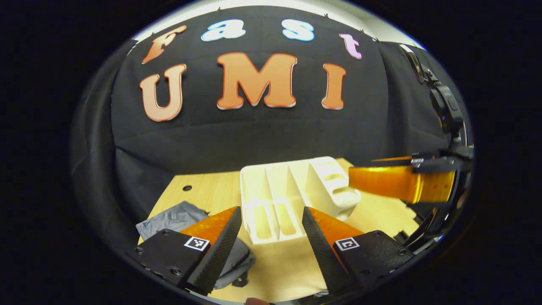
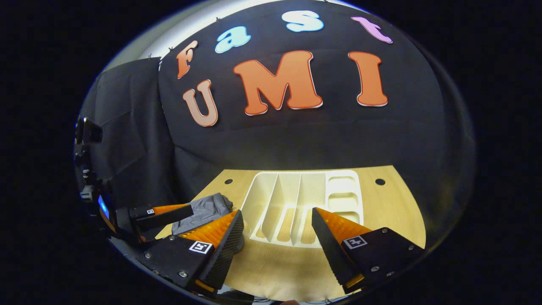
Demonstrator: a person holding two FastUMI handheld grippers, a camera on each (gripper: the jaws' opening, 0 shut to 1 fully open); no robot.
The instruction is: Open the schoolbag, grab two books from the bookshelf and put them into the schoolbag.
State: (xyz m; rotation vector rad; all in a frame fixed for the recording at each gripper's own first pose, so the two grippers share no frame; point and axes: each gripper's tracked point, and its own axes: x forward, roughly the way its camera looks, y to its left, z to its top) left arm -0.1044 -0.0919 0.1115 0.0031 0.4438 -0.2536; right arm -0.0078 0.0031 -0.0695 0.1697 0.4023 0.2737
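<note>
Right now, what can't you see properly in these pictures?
- Schoolbag: in the left gripper view, the left gripper covers its near part, so I cannot tell whether it is open.
- Schoolbag in the right gripper view: the right gripper hides its near edge.
- Bookshelf: its right end sits behind the other gripper's orange fingers.
- Books: I make out none in the visible bookshelf slots.
</note>
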